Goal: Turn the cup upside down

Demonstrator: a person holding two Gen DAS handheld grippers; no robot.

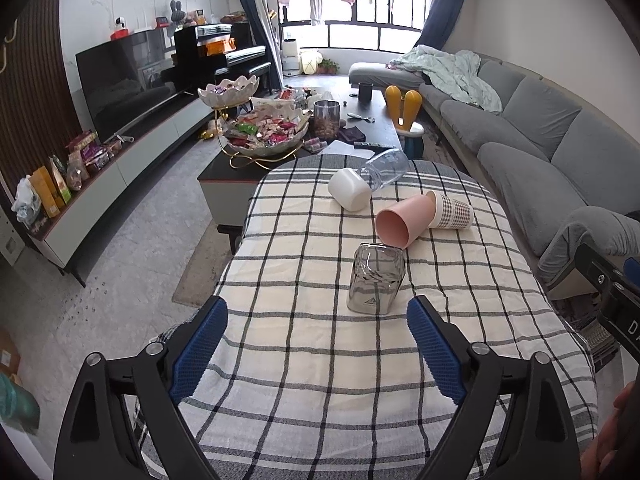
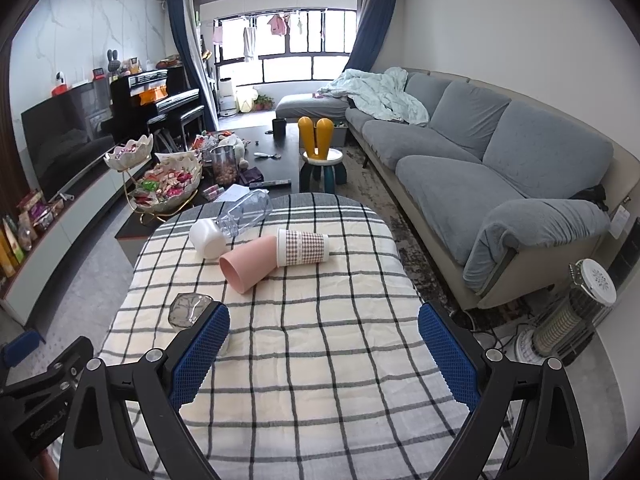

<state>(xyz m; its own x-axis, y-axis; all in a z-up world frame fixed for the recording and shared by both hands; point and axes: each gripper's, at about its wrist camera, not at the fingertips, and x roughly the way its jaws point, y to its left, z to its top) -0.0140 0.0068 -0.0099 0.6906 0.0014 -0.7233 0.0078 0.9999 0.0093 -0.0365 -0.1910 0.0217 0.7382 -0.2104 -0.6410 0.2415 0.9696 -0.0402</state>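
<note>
Left gripper: fingers spread wide, nothing between them, hovering over the near part of the checked cloth; its blue pads sit low in the left wrist view

Grey glass cup: the nearest vessel, just beyond the left gripper and slightly right of its centre line. It appears to stand mouth down with its base uppermost, though the clear walls make this uncertain. A small triangular mark shows near its lower edge. In the right wrist view it is half hidden behind that gripper's left finger. Judged stiff, smooth, somewhat heavy for its size and breakable; the rounded-square sides look like the best hold, taken at mid height across two flat faces, with a gentle squeeze since glass may slip on the pads

White cup: lying on its side, farther back, touching the clear bottle, which also lies down

Pink cup: on its side, mouth toward the camera, touching the patterned paper cup. Both judged light and likely to roll; the paper one would crush under a firm grip

Right gripper: fingers wide apart, empty, above bare cloth

Sofa: right of the table, well apart
</note>
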